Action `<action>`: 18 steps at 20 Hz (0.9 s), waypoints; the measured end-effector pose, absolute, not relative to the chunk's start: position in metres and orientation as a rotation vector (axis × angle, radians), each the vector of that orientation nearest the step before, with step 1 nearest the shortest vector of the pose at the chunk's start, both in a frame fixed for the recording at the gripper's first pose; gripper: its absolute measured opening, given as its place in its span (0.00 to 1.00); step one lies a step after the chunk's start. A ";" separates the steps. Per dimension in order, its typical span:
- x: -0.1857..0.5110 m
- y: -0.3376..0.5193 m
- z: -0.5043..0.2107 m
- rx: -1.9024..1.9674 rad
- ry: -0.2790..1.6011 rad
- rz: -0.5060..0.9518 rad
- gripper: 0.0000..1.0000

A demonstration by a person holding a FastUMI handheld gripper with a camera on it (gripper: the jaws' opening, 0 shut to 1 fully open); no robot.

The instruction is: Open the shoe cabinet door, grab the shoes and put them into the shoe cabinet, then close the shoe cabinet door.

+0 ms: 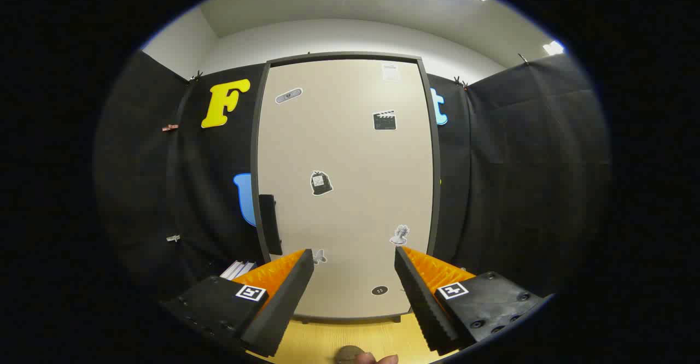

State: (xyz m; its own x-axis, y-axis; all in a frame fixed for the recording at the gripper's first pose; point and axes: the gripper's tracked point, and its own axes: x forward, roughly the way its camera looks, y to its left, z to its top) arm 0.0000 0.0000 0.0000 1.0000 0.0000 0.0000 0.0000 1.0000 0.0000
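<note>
While the shoe cabinet door (347,189) stands closed dead ahead, the gripper (354,257) hangs squared up to it, fingers spread wide and holding nothing. That open stance looks like preparation for the dark handle (268,223) on the door's left edge, which sits up and to the left of the fingertips, well short of contact. Small stickers dot the pale panel; one round dark one (379,290) lies low between the fingers. Under the gripper runs the wooden floor (328,336), and something brownish beside fingertips of a hand (377,359) peeks in at the bottom, too little to identify. No shoes visible; opening comes first, I'd judge.
</note>
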 end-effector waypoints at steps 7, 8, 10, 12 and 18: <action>0.002 -0.002 -0.003 -0.005 0.005 -0.010 0.98; 0.003 -0.001 -0.003 -0.003 0.006 -0.010 0.98; 0.003 -0.003 -0.004 0.002 0.008 -0.012 0.98; 0.004 -0.003 -0.006 0.000 0.012 -0.012 0.98; 0.007 0.004 -0.008 0.001 0.017 0.000 0.98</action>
